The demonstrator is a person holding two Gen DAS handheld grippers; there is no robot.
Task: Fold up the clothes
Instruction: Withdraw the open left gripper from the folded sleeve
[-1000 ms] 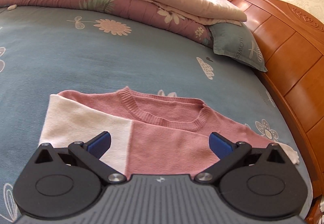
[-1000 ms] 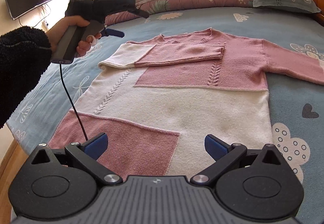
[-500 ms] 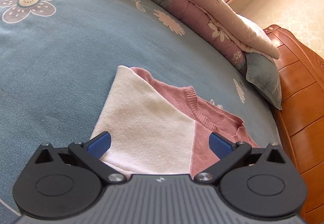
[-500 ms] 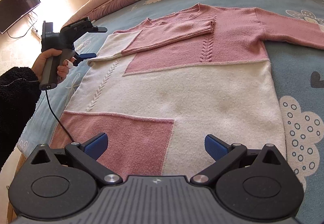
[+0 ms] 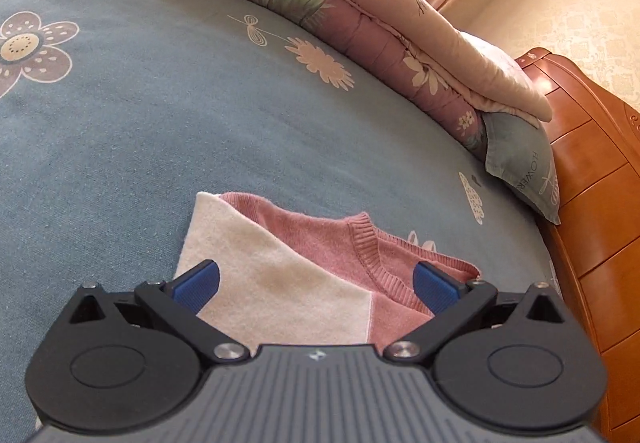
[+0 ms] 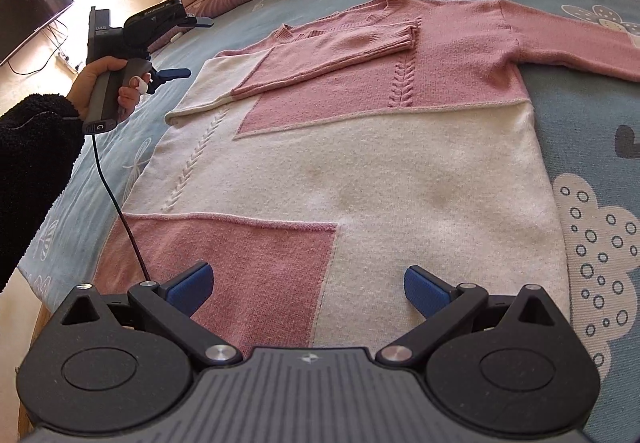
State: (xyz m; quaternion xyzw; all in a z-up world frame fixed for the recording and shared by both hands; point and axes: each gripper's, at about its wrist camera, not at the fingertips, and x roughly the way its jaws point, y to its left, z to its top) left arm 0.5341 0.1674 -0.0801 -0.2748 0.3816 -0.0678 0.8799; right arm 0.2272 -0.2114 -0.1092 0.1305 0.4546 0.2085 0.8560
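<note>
A pink and cream knitted sweater lies flat on the blue bed sheet. Its left sleeve is folded across the chest; the right sleeve stretches out to the right. My right gripper is open, low over the hem. In the right wrist view a hand holds my left gripper open, just left of the folded shoulder. In the left wrist view the left gripper hovers open above the cream shoulder fold and the neckline.
A folded floral quilt and a grey-blue pillow lie along the far side of the bed. A wooden headboard rises on the right. A wall-mounted TV hangs at the left. A black cable trails from the left gripper.
The left gripper has shifted slightly over the shoulder fold, bringing more of the neckline into view. The right gripper has moved a little closer over the hem. Both stay open.
</note>
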